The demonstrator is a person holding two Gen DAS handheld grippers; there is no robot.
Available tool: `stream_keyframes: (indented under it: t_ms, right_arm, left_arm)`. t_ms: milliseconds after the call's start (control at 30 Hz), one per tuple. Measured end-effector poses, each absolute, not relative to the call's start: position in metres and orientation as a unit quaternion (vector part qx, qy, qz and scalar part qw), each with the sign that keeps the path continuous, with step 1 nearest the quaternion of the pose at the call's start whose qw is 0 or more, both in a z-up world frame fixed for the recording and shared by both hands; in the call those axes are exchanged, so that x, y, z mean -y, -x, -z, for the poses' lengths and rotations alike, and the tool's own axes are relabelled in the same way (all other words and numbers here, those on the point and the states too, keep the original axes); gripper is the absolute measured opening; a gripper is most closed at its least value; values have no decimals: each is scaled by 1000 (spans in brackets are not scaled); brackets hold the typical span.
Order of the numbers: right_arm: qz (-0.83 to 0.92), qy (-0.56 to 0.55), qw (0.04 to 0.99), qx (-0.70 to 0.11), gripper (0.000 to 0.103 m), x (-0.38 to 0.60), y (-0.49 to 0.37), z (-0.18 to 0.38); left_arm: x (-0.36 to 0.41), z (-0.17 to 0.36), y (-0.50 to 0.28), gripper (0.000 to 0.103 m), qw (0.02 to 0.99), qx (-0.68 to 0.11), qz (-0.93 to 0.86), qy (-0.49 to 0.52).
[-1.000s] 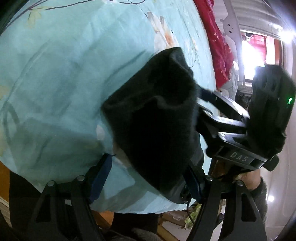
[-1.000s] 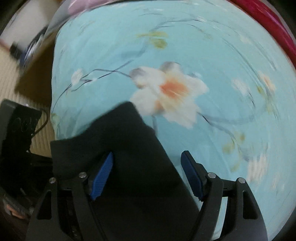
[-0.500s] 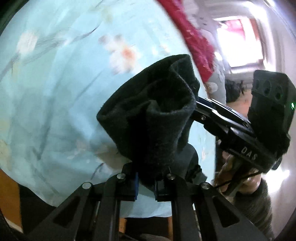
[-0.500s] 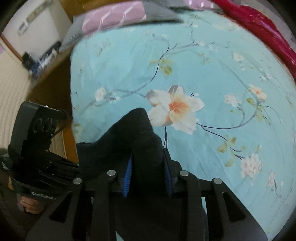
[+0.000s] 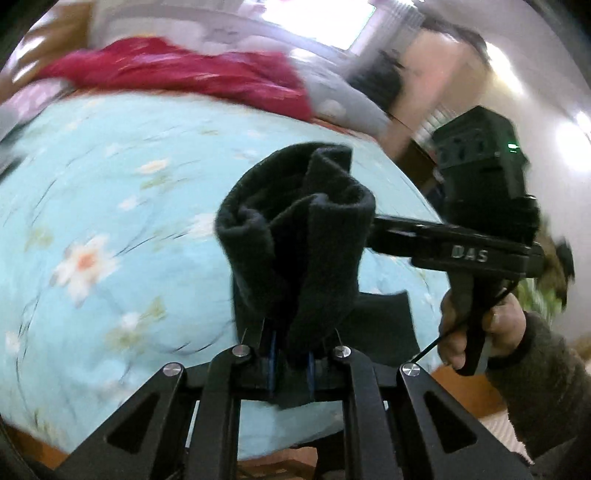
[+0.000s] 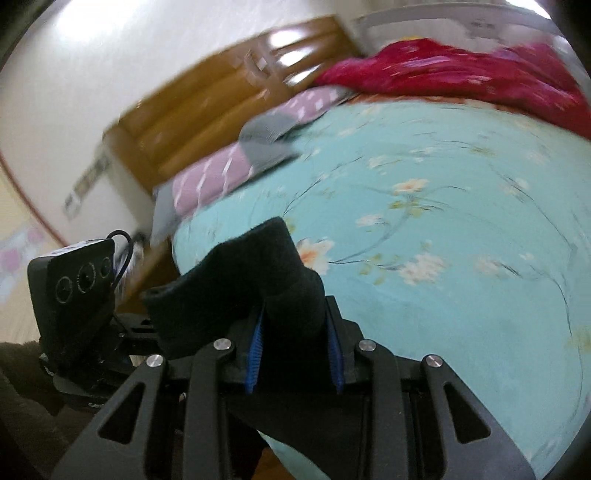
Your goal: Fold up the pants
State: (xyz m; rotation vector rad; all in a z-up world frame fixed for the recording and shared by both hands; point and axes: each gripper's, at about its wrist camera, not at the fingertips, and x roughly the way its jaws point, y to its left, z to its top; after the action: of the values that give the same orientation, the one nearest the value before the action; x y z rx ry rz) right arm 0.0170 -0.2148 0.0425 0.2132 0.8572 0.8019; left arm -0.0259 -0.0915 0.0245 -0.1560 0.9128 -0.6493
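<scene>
Both grippers clamped on the black pants

The left gripper (image 5: pixel 290 360) and right gripper (image 6: pixel 293 360) pinch the bunched pants (image 5: pixel 299 236), which rise upward at frame centre.

Mounted low behind each gripper's fingers, tilted down and close over the bed (image 5: pixel 110 177). Shared: floral sheet (image 6: pixel 461 206), red blanket (image 6: pixel 461 77), bunched black pants (image 5: pixel 295 236).

Bed (image 6: pixel 461 229) under pale turquoise floral sheet fills both views. Red blanket (image 6: pixel 461 77) bunched along bed's far edge. Lilac striped pillow (image 6: pixel 221 166) at head end. Brown wooden headboard (image 6: pixel 221 96) behind pillow, white wall (image 6: pixel 110 48) above. Bright window (image 5: pixel 325 18) beyond blanket.
</scene>
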Motion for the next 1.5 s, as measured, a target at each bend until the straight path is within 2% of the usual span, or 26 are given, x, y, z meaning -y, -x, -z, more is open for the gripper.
stream_keyframes:
  t_ms: [167,300,400,433,500,567,633,667,800,900,1033,1167,1267,1333,1367,1400,1433,1467,1500]
  right_arm:
    - [-313,-217,834,-399,32,307,0,-6]
    - [-209,-278,829,-437,35,365,20,53]
    - [-138,-303,821,-464,32,392,41,86]
    - [-137,-316,821,-455,32,398,50,88]
    - [-123,-336,827,-433,32,410,69,84]
    - [-104,-349,832,-418,37,419,87,80]
    - [-84,-368,835,-401,58,427,108,77]
    - [-78,-380,835,-390,63,430,117,76]
    - [-66,-466,819,-329,67,442,157,82]
    - [-77,-506,804,-303,78,432,173,89]
    - [-88,-464,810,-348,78,398,165,92]
    - [-106,-439,817,-358,79,369,150,85]
    - [-105,-418,823,-370,85,359,138,84]
    - [-92,-400,829,-380,85,352,132,88]
    - [-84,-393,831,-384,84,351,130,91]
    - [-81,-391,833,-384,74,349,127,93]
    - [-85,-390,835,-379,50,348,124,93]
    - [-94,-391,832,-382,46,348,121,93]
    - [-102,-395,829,-383,44,347,120,90]
  left_arm:
    - [182,-6,23,19,807,-465,363,8]
    - [245,41,18,25,756,-536,375,-21]
    - [274,60,22,30,745,-550,372,-71]
    - [278,56,27,33,740,-551,377,-82]
    - [276,46,32,57,717,-563,404,-68]
    - [264,33,37,72,689,-580,432,-45]
    - [252,21,27,73,685,-577,442,-43]
    - [245,14,21,73,690,-569,444,-47]
    - [232,0,-14,75,725,-539,418,-92]
    - [243,-3,-46,75,705,-549,433,-121]
    - [286,4,-59,75,661,-545,481,-188]
    - [311,21,-55,75,616,-539,519,-248]
    - [325,43,-51,76,589,-550,528,-269]
    - [331,62,-49,74,582,-564,517,-276]
    - [332,70,-48,62,580,-569,515,-274]
    - [330,72,-47,55,582,-564,518,-272]
    - [326,68,-45,51,589,-555,522,-269]
    - [319,61,-44,43,595,-547,525,-265]
    - [311,53,-45,41,600,-544,528,-256]
